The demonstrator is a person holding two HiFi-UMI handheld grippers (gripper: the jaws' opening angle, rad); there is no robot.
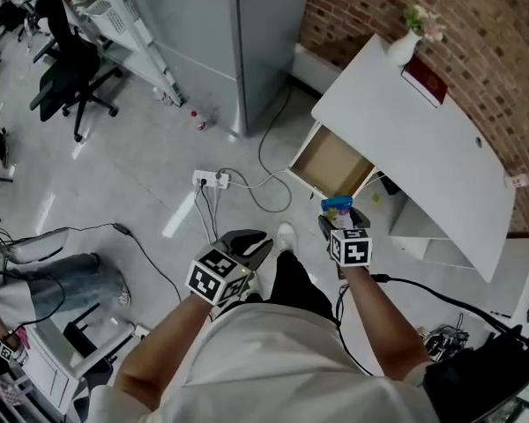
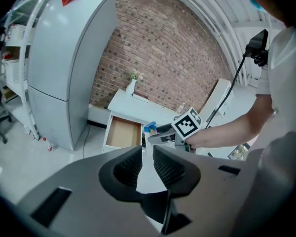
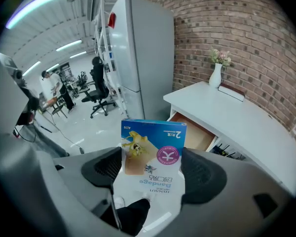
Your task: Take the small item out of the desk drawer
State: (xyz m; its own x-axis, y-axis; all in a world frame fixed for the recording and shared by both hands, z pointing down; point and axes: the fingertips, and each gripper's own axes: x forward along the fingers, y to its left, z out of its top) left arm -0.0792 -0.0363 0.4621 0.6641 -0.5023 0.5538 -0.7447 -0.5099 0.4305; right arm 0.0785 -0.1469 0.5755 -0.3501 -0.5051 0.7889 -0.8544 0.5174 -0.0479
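The right gripper clamps the bandage box by its side edges, clear of the open drawer ahead. It is probably light, thin card that crushes easily, so a gentle squeeze suits. The left gripper is barely parted and empty.

The box is blue-and-white, the desk white, the drawer seemingly tan.

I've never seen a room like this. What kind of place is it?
Probably an office or workshop, not a home: rolling office chairs, metal shelving, and a power strip with cables lying on the bare floor.
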